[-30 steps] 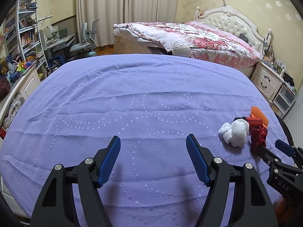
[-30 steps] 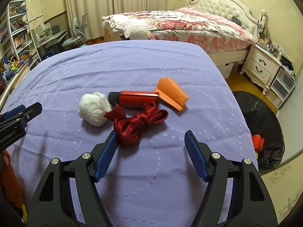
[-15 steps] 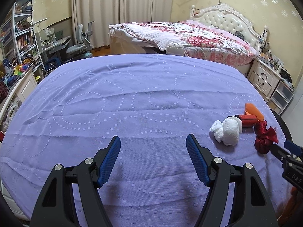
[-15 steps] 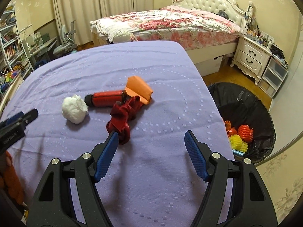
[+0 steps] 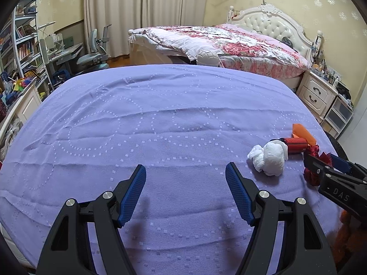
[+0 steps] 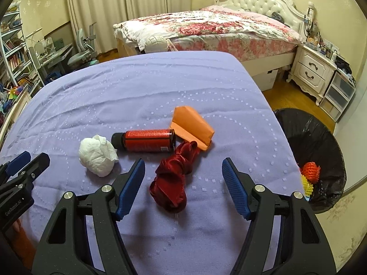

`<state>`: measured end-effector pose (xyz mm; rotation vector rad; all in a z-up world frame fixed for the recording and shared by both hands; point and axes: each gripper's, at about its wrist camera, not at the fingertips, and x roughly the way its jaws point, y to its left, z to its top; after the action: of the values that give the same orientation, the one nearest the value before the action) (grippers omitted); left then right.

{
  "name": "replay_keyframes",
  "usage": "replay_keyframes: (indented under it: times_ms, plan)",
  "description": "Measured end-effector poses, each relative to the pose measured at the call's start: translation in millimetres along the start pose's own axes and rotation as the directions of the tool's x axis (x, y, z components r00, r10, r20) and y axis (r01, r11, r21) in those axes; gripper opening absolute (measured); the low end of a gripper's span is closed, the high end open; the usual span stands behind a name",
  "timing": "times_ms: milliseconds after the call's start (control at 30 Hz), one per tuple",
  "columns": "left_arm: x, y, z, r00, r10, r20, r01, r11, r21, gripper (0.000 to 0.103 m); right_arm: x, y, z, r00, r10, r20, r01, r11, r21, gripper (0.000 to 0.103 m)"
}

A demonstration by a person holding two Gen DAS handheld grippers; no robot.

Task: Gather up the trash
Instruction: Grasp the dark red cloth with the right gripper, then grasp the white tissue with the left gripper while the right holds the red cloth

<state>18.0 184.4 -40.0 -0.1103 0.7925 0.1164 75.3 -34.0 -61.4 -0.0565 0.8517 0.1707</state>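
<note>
On the purple-covered table [image 6: 137, 96] lie a crumpled white tissue [image 6: 97, 155], a red bottle with a black cap [image 6: 146, 141], a folded orange paper [image 6: 191, 127] and a dark red ribbon [image 6: 174, 181]. My right gripper [image 6: 183, 181] is open, low over the table, with the ribbon between its fingers. My left gripper [image 5: 185, 190] is open and empty over bare cloth, left of the tissue [image 5: 270, 158]. The bottle [image 5: 296, 145], orange paper [image 5: 302, 134] and ribbon [image 5: 314, 167] also show in the left wrist view, partly behind the right gripper's finger.
A black-lined trash bin [image 6: 314, 158] stands on the floor right of the table, with orange and yellow items inside. A bed [image 6: 206, 29] and white nightstand [image 6: 314, 73] stand beyond. A desk, chair and bookshelves [image 5: 23, 52] are at the left.
The right gripper drew back and swung right half a second ago, then came forward again over the ribbon. The left gripper stayed open and shifted only slightly.
</note>
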Motion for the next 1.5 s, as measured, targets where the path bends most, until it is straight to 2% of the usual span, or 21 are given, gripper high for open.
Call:
replay_keyframes:
  times_ms: [133,267,367,700,933,1100,1167,1233,1267,1333,1500]
  plan:
    - [3.1,-5.2,0.2,1.000,-0.012,-0.006,0.012,1.000,0.008,0.070,-0.1,-5.2,-5.1,1.000,0.005,-0.017,-0.005,1.000,0.002,0.053]
    - [3.4,-12.5,-0.7,1.000,-0.026,-0.009,0.026,0.999,0.022,0.070,-3.5,-12.7,-8.6,1.000,0.015,-0.024,-0.016,1.000,-0.003,0.035]
    - [2.7,-19.3,-1.7,0.999,-0.039,-0.009,0.039,0.999,0.036,0.070,-6.9,-18.0,-9.8,0.999,0.022,-0.024,-0.022,1.000,-0.008,0.026]
    - [3.9,-52.6,-4.8,0.995,-0.100,-0.020,0.102,0.990,0.097,0.070,-17.8,-44.2,-18.9,1.000,-0.012,-0.008,0.012,1.000,0.012,0.025]
    - [12.3,-76.4,-5.4,0.994,-0.103,-0.044,0.109,0.984,0.143,0.070,-17.2,-55.4,-21.5,1.000,0.002,0.001,-0.002,1.000,0.028,0.025]
    - [23.8,-79.4,2.6,0.993,-0.095,-0.063,0.103,0.986,0.128,0.070,-15.8,-56.9,-20.7,1.000,0.013,0.008,-0.013,1.000,0.025,0.025]
    - [26.0,-79.3,3.3,0.993,-0.096,-0.070,0.104,0.987,0.120,0.064,-15.5,-58.5,-20.6,1.000,0.020,0.010,-0.020,0.999,0.028,0.025]
    - [29.4,-79.4,1.8,0.990,-0.107,-0.093,0.117,0.987,0.114,0.053,-15.3,-58.8,-20.4,1.000,0.024,0.011,-0.024,0.999,0.029,0.025]
    - [30.7,-79.3,1.1,0.988,-0.115,-0.101,0.127,0.985,0.113,0.050,-14.8,-59.3,-20.2,1.000,0.028,0.011,-0.028,0.999,0.029,0.025]
    - [28.9,-81.0,-0.4,0.988,-0.125,-0.095,0.137,0.983,0.123,0.041,-14.4,-59.1,-20.8,0.999,0.032,0.011,-0.032,0.999,0.029,0.025]
    - [25.9,-83.8,-2.4,0.987,-0.137,-0.087,0.148,0.980,0.135,0.035,-14.1,-58.7,-20.5,0.999,0.034,0.011,-0.035,0.999,0.029,0.025]
